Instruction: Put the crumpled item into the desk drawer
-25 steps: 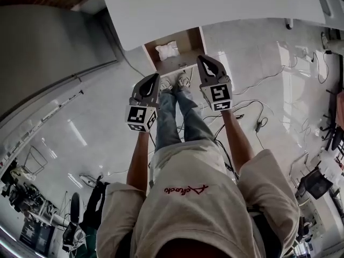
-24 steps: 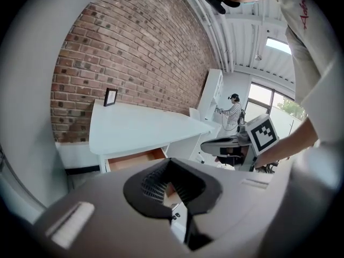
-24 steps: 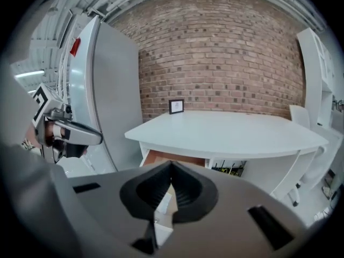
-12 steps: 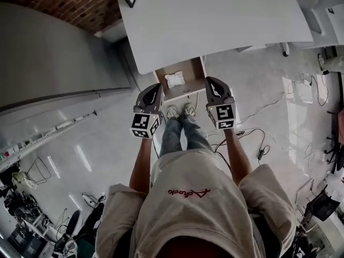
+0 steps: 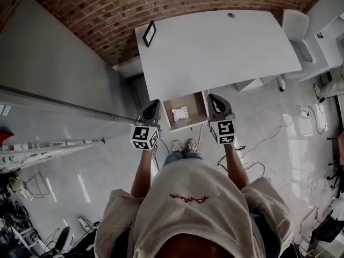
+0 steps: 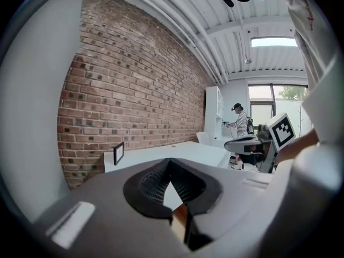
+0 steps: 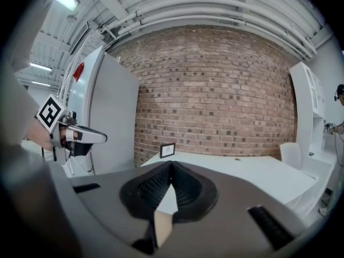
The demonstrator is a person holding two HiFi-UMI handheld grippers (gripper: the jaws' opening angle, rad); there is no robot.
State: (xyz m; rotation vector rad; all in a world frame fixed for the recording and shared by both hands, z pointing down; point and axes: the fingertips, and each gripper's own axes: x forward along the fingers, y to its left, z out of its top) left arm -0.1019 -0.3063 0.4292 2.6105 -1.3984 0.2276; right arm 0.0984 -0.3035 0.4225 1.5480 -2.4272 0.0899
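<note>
Probably an office: white desk [image 5: 215,47], brick wall [image 5: 107,9], floor cables [image 5: 267,136].

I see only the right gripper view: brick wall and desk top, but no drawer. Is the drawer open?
Observer: Yes. In the head view the drawer stands pulled out from under the desk.
Operator: Where is the crumpled item?
Observer: The white crumpled item lies inside the drawer. Neither gripper touches it.
Operator: How are the jaws of the left gripper?
Observer: The left gripper view shows the left gripper with its jaws together at the tips and nothing between them.
</note>
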